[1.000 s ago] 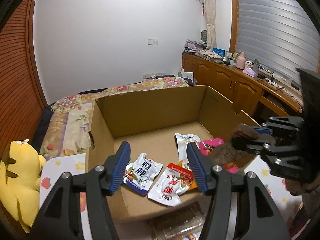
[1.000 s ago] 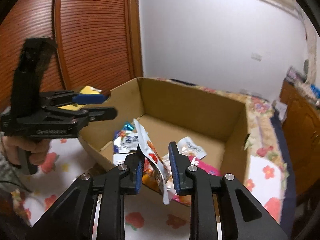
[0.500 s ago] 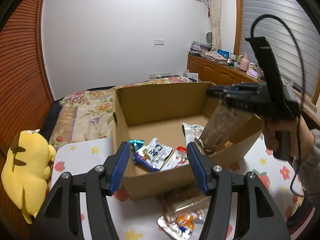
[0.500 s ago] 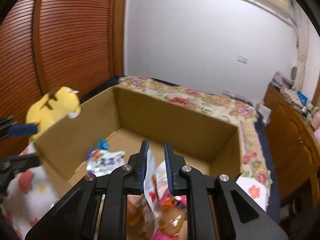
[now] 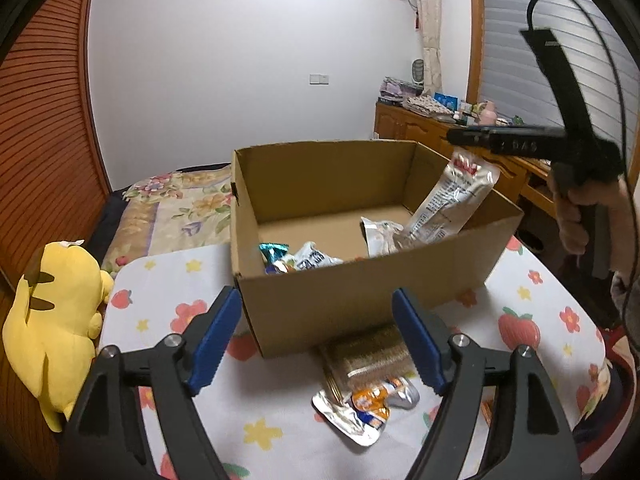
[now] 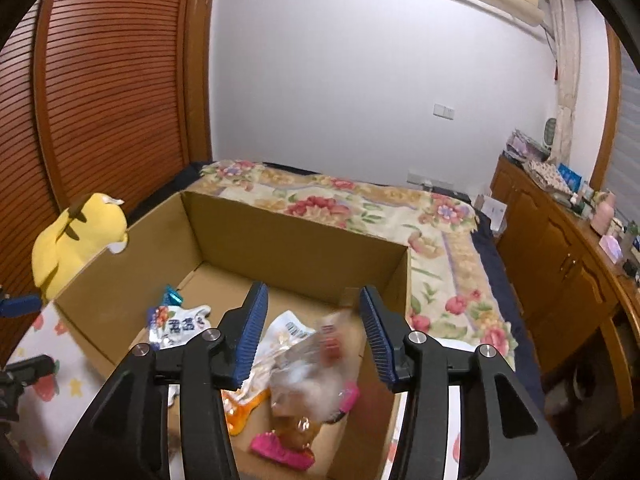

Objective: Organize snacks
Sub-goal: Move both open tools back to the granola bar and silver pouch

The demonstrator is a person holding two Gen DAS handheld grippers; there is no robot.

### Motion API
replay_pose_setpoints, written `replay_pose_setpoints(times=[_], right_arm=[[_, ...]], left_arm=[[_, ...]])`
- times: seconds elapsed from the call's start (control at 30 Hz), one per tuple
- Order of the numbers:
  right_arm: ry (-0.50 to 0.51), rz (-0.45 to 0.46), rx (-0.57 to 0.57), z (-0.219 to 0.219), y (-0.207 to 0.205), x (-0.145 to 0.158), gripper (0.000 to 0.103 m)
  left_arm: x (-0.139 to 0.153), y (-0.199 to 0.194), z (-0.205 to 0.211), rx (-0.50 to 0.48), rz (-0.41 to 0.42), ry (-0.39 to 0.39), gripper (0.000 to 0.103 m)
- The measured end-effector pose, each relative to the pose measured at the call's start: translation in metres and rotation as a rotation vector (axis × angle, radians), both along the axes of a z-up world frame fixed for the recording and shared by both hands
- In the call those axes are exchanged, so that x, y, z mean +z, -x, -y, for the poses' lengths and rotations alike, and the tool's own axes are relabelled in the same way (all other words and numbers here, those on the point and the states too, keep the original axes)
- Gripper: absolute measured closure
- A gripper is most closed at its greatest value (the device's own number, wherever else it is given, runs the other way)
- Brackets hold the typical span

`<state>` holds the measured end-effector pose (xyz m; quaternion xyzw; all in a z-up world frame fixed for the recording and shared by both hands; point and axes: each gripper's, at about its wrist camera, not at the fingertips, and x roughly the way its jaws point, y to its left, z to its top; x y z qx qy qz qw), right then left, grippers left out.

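An open cardboard box (image 5: pixel 360 296) stands on the flowered tablecloth and holds several snack packets (image 6: pixel 180 324). My right gripper (image 6: pixel 314 334) hovers over the box's right end, its jaws opening. A silver packet (image 5: pixel 452 204) drops out from between them, blurred and free of the pads. My left gripper (image 5: pixel 316 340) is in front of the box's near wall, jaws opening with nothing between them. Just beyond it on the cloth lie a clear tray of brown biscuits (image 5: pixel 364 354) and a silver-orange packet (image 5: pixel 360 404).
A yellow plush toy (image 5: pixel 56 320) sits off the table's left edge. A bed with a floral cover (image 6: pixel 340 208) lies behind the box. Wooden cabinets (image 6: pixel 560 260) run along the right. A person's hand (image 5: pixel 580 208) holds the right gripper.
The right gripper rose over the box, spread its jaws and let go of the silver packet. The left gripper pulled back from the box toward the near table and opened wider.
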<state>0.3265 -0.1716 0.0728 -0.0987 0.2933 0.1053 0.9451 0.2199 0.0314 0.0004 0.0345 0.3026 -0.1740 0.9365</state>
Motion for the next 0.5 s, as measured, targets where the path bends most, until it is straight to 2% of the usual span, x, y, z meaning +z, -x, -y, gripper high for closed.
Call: replay_pose_setpoints(times=[0.27,0.5], right_arm=[[-0.029,0.001,0.072,-0.008,0.04,0.004,0.053],[-0.061,-0.037,0.154,-0.023,0.076,-0.014,0.047]], left_arm=[[-0.024,0.019,0.002,-0.012,-0.043,0.008,0.023],[-0.052,0.028,0.014,-0.045,-0.101,-0.03,0.023]])
